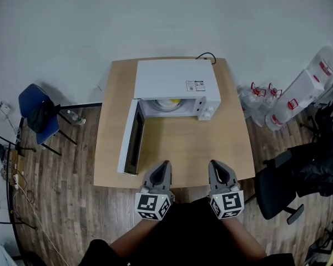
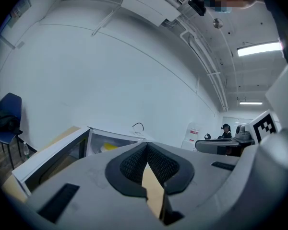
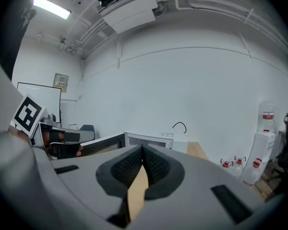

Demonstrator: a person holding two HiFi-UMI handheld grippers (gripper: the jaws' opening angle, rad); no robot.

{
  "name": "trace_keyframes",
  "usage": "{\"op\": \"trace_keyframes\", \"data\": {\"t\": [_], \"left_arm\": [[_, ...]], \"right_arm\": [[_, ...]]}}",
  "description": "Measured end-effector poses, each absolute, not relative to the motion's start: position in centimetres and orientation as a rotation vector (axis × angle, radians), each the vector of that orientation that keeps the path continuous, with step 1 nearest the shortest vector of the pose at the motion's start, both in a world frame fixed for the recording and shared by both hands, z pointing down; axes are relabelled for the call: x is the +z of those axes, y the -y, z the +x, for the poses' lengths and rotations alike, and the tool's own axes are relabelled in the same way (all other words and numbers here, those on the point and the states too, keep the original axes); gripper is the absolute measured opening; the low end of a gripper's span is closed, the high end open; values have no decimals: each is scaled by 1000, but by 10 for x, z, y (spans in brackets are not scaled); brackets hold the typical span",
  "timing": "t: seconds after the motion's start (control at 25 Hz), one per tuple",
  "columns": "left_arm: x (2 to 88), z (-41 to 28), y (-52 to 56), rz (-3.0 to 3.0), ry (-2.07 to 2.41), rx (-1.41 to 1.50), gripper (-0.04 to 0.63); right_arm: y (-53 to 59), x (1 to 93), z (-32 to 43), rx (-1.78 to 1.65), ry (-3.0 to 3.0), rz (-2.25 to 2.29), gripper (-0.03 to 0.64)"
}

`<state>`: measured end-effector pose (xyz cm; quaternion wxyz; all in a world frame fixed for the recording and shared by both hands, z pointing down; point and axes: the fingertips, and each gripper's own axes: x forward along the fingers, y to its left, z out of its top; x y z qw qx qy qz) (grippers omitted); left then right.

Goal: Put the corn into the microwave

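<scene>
At table (image 1: 177,143) edge, claws (image 1: 165,164) (image 1: 212,163) level, closed

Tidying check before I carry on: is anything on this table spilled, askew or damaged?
Nothing looks spilled or damaged. The microwave sits square on the table; its door stands wide open, with the yellow corn visible inside.

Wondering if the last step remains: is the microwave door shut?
No, the microwave door stands swung open at the left of the microwave, with the yellow corn visible inside.
</scene>
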<state>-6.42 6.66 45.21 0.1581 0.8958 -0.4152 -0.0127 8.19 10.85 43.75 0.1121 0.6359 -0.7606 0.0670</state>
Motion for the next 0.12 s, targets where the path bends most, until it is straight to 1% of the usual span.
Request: {"op": "trace_keyframes", "data": {"t": [0.12], "left_arm": [[453, -68, -64, 2534, 1171, -55, 14]], "right_arm": [[-107, 438, 75, 195, 2235, 1859, 60]]}}
